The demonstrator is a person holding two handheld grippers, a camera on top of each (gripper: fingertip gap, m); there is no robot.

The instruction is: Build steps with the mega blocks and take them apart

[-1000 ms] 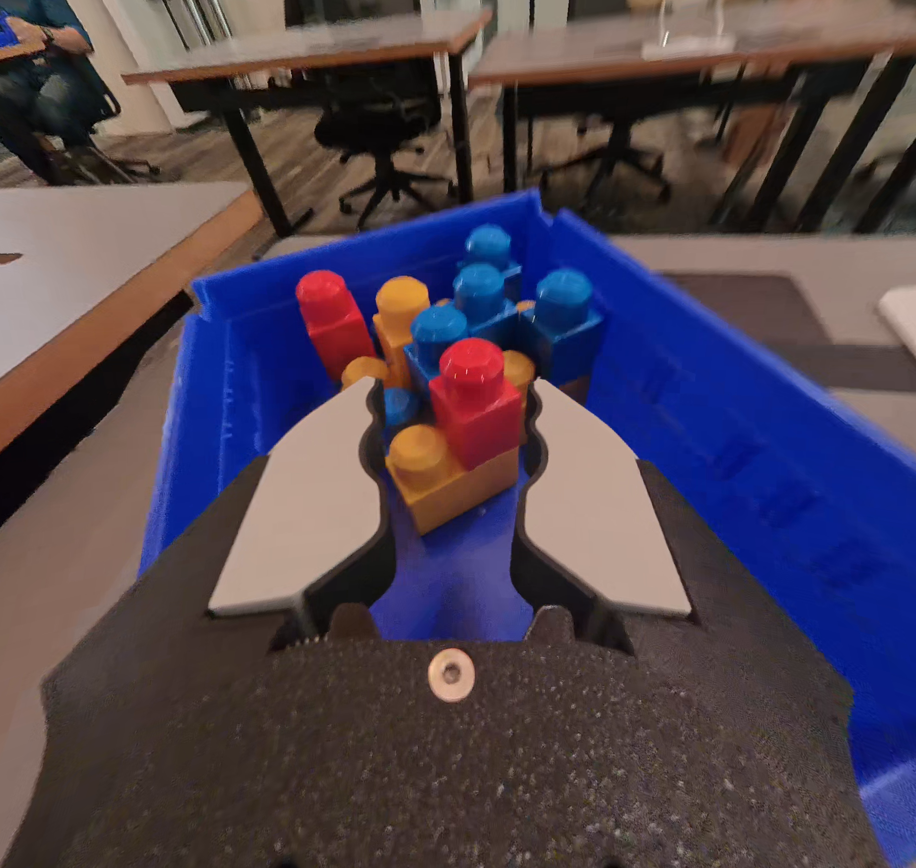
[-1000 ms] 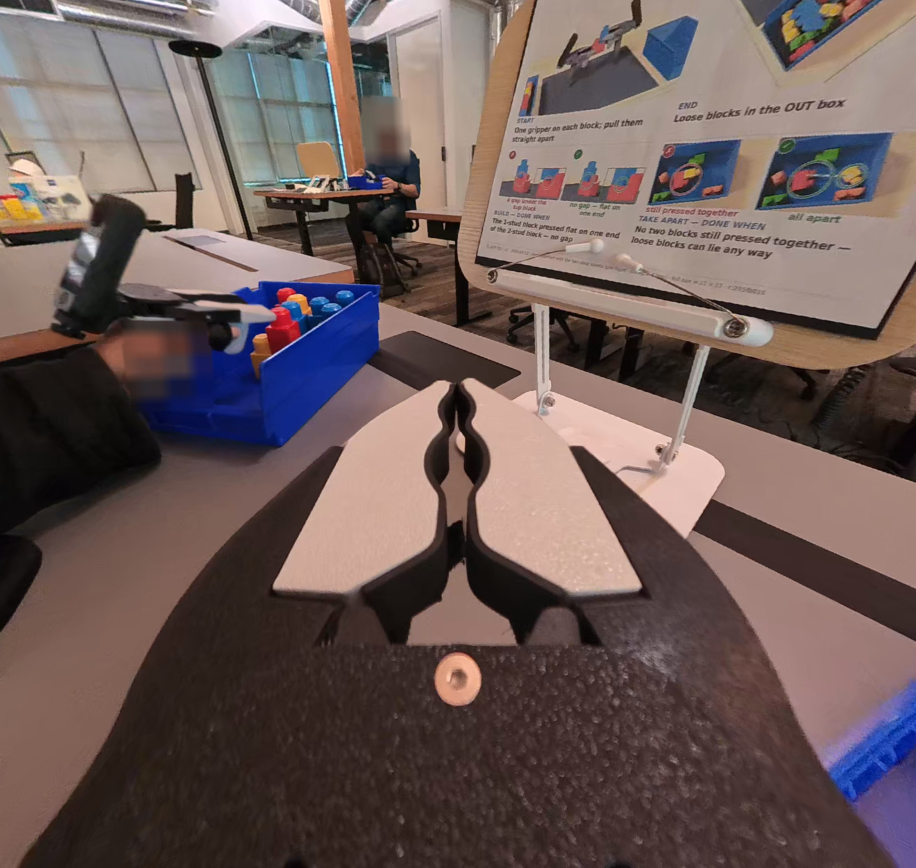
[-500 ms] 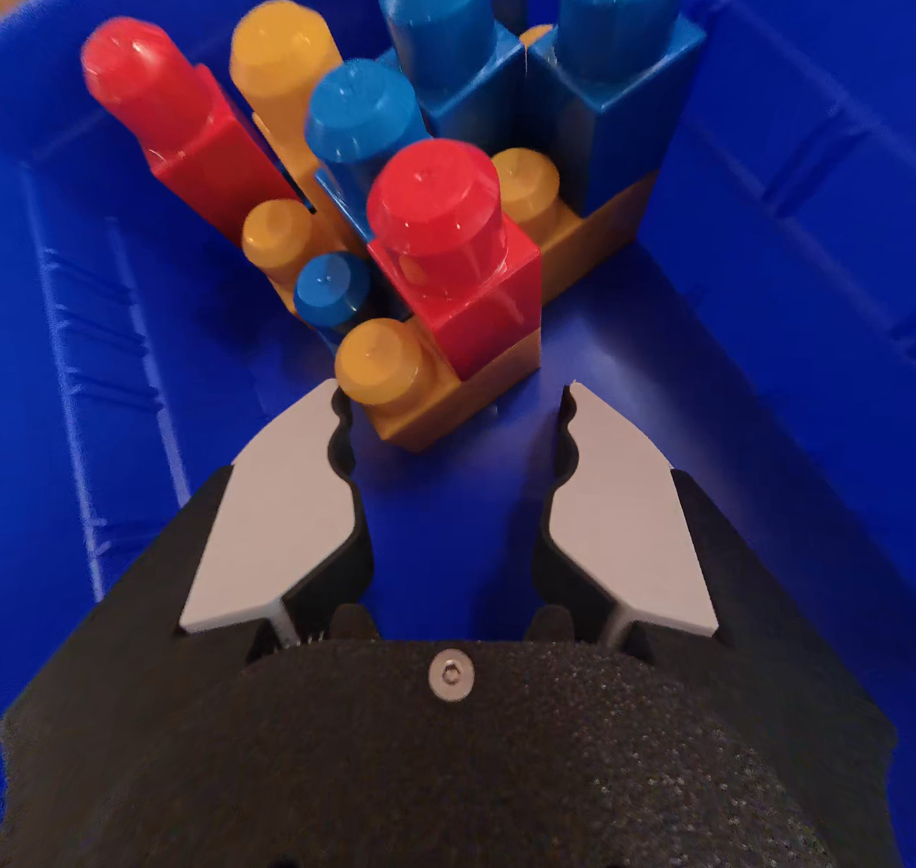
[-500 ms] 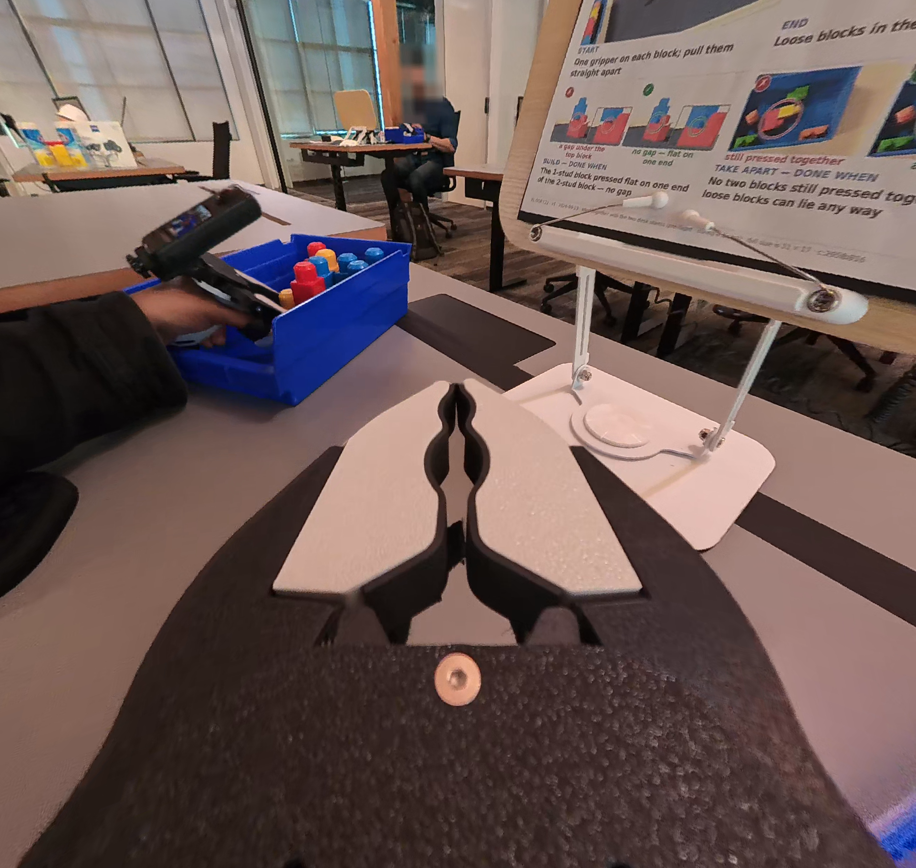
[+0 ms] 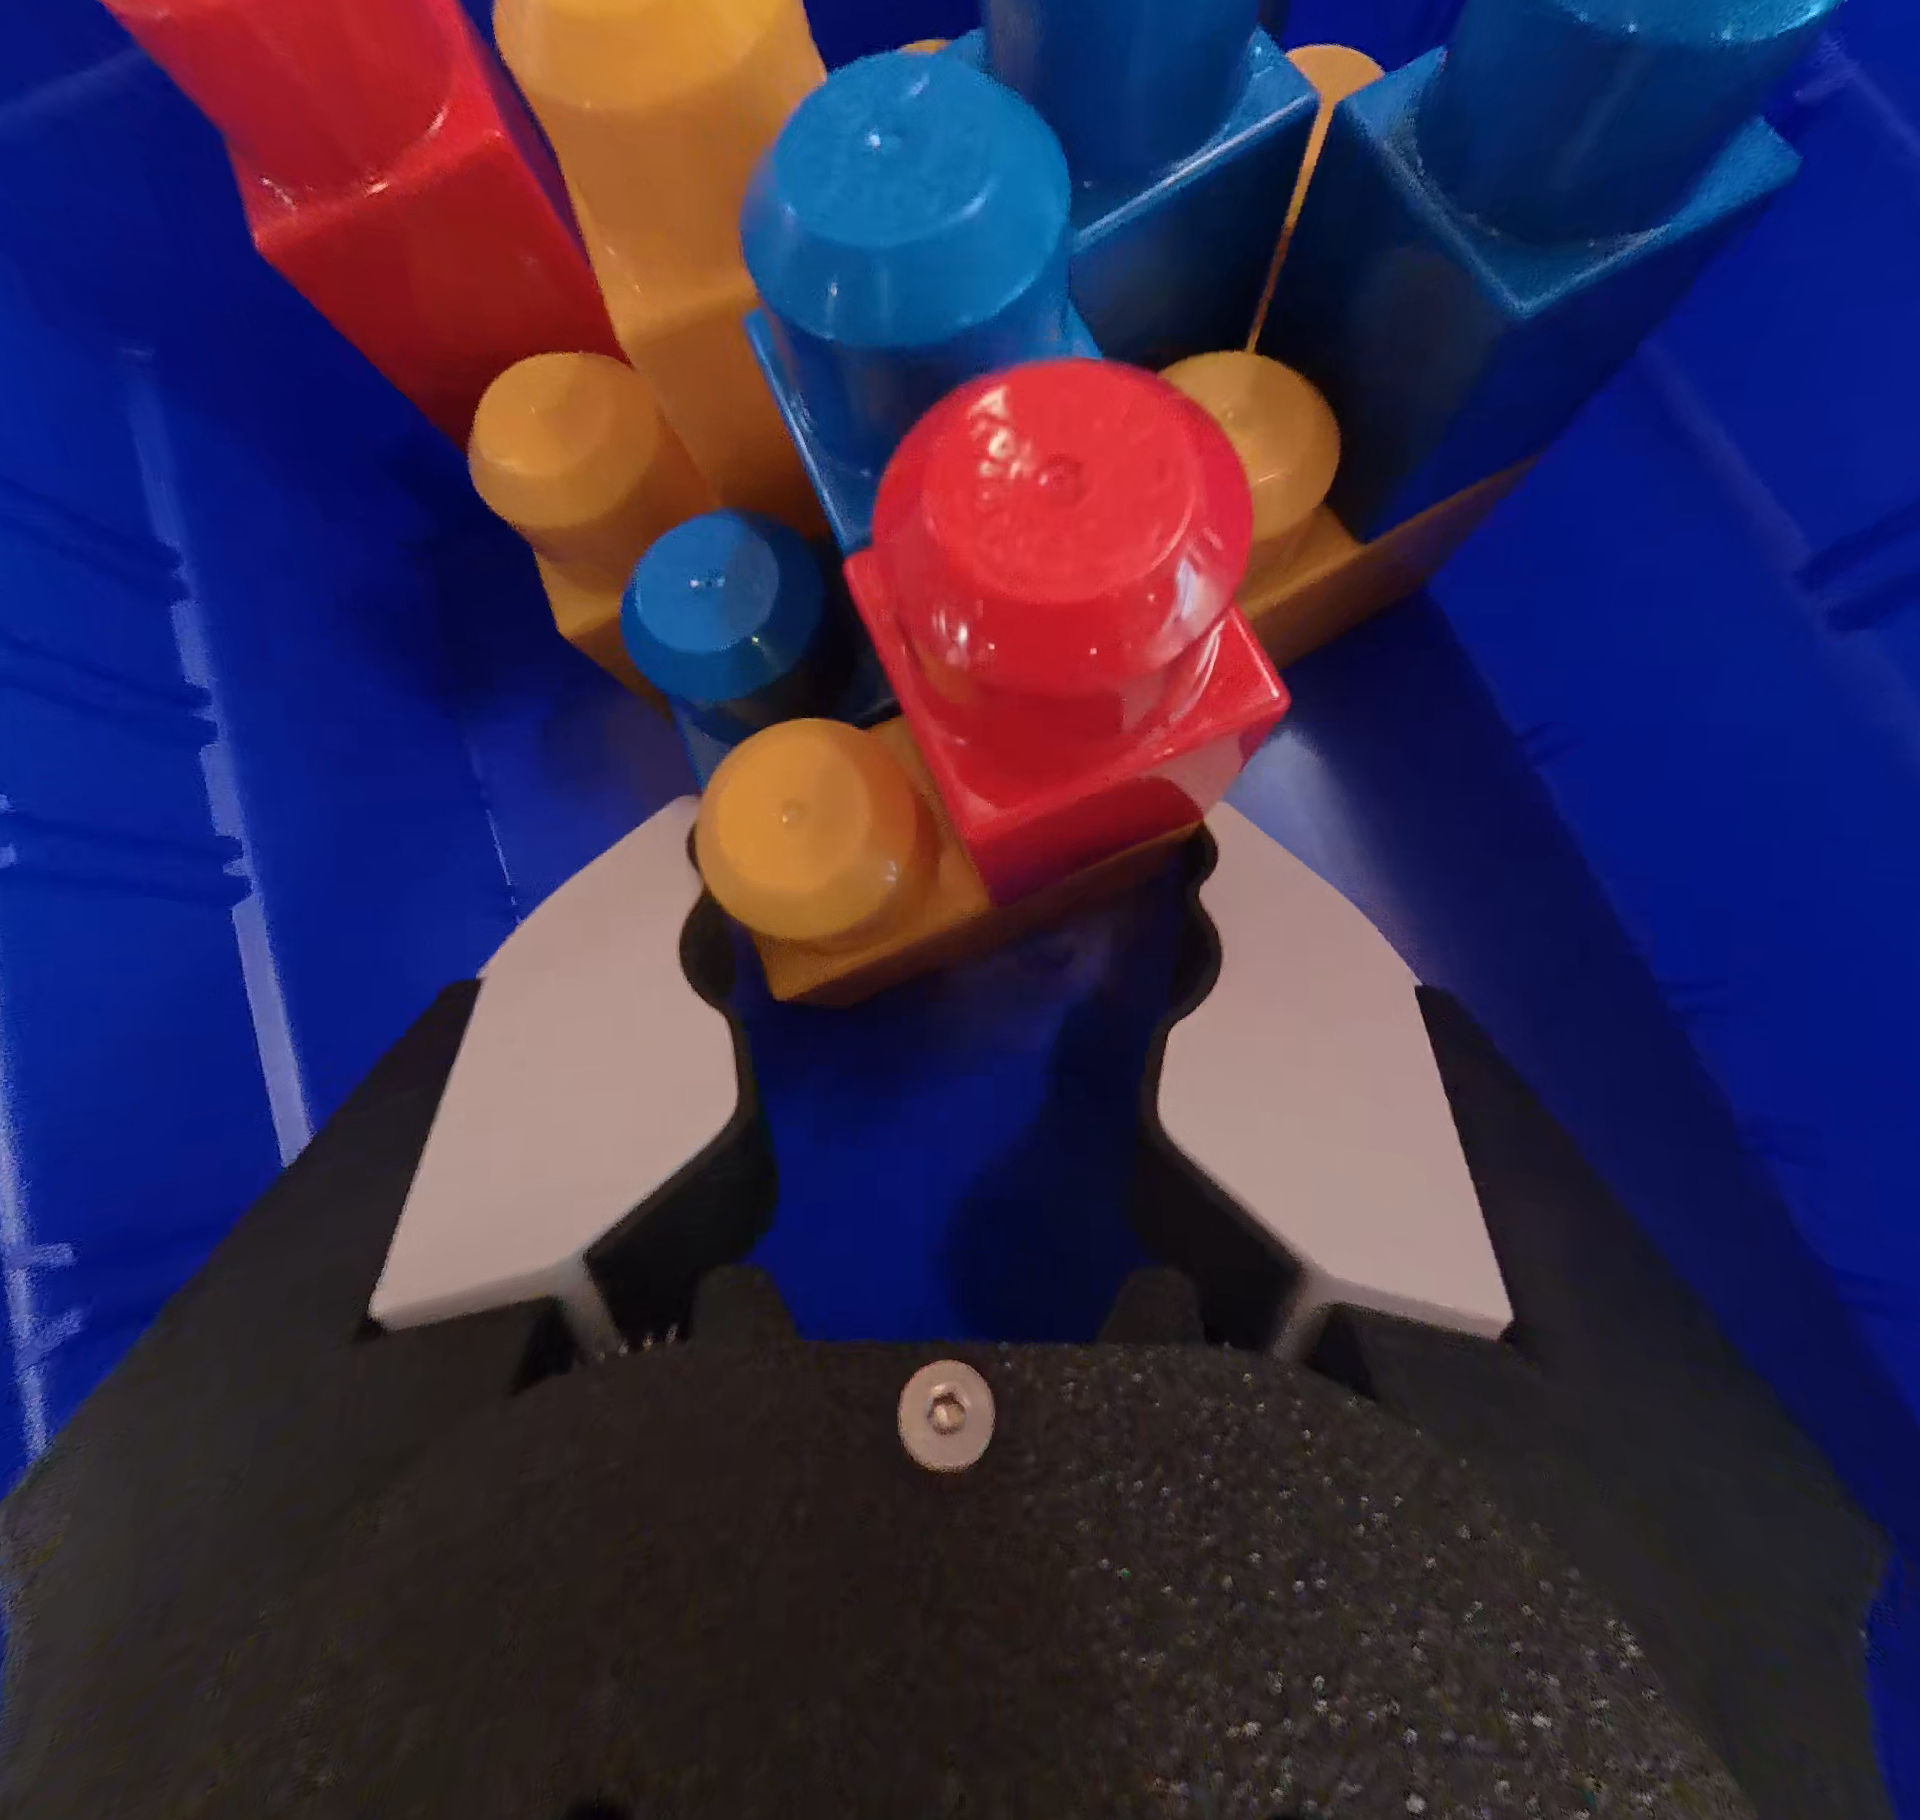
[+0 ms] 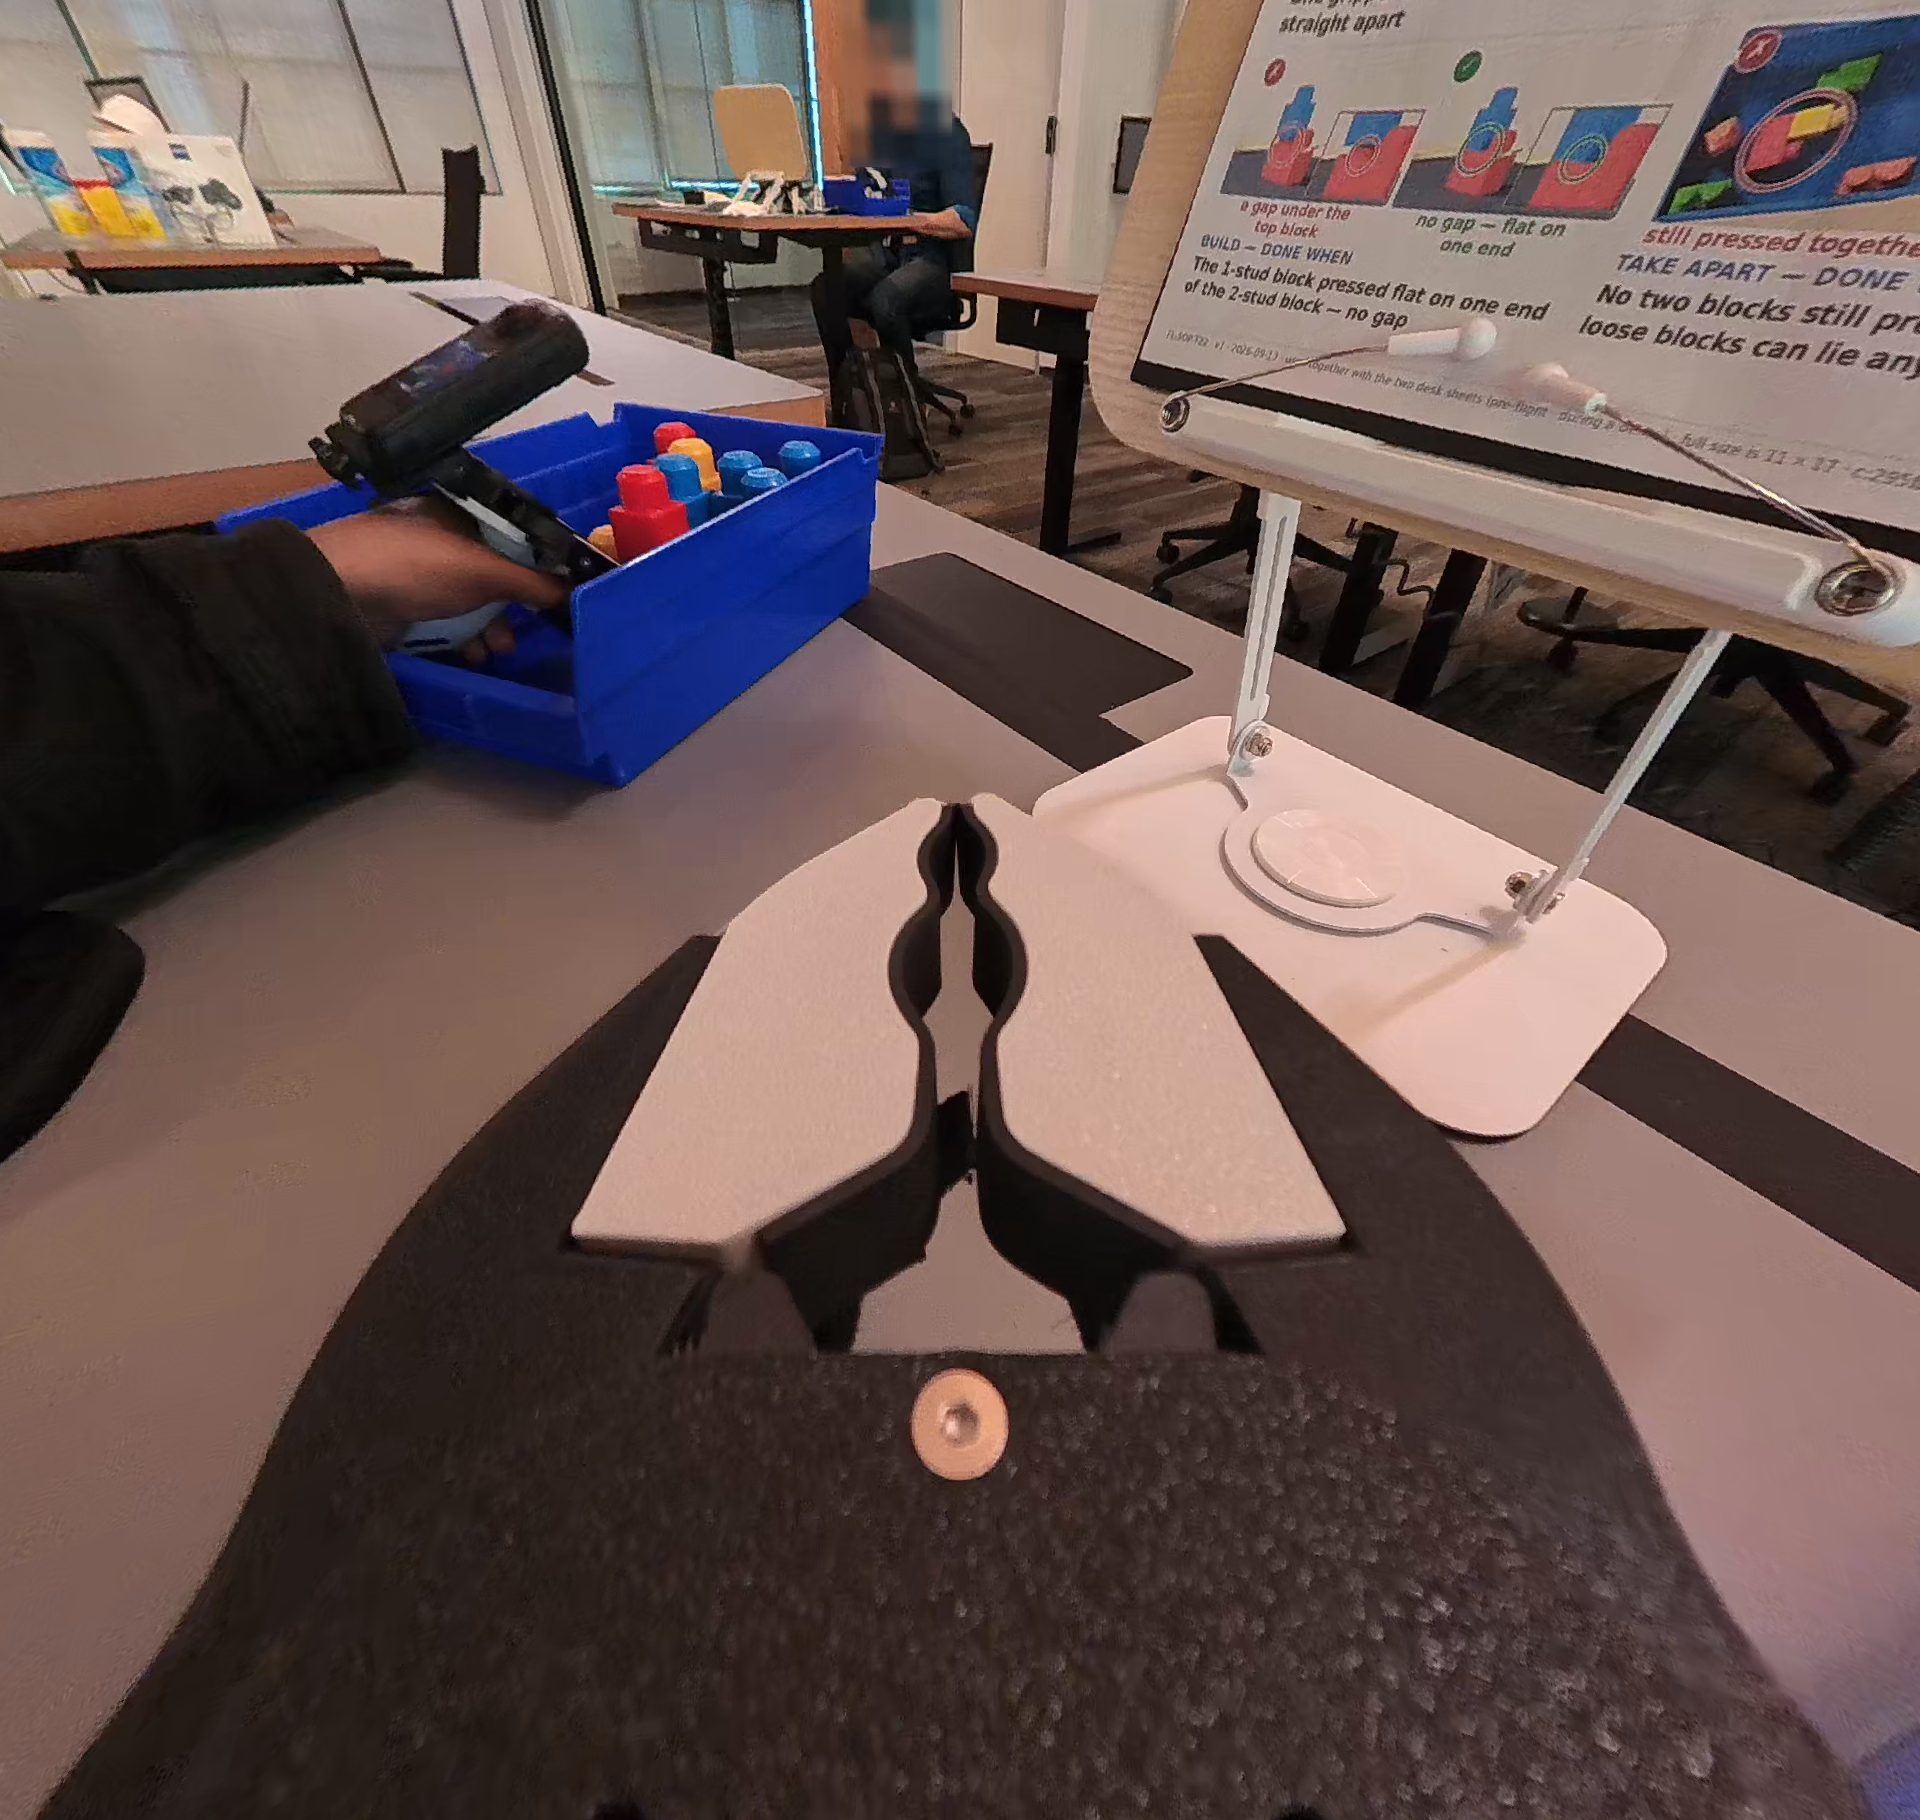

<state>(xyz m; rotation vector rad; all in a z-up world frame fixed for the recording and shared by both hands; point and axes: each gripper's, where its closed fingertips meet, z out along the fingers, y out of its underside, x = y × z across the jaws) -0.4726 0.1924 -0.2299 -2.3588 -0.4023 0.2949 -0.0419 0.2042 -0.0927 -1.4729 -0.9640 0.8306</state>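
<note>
Left wrist view: the left gripper (image 5: 948,840) sits low inside the blue bin (image 5: 1714,835), its jaws spread wide. From left to right, the left fingertip lies just beside the free stud of a yellow two-stud block (image 5: 883,897); a red one-stud block (image 5: 1081,648) is pressed onto that block's right end; the right fingertip lies close to the red block's lower right corner. Whether either fingertip touches the pair cannot be told. Behind this pair stand further assembled steps: a red block (image 5: 384,201) at far left, a tall yellow block (image 5: 665,170) next to it, then three blue blocks (image 5: 914,243) to the right, on yellow and blue bases.

Right wrist view: at left a hand (image 6: 436,565) in a dark sleeve holds the left gripper, angled down into the blue bin, which rests on the grey table (image 6: 364,991). The blocks stand upright in the bin's far half. In the centre foreground, the right gripper (image 6: 954,814) hovers over bare table with its jaws pressed together and nothing between them, well apart from the bin. To the right stands a white stand (image 6: 1403,939) carrying an instruction sheet (image 6: 1558,139).
</note>
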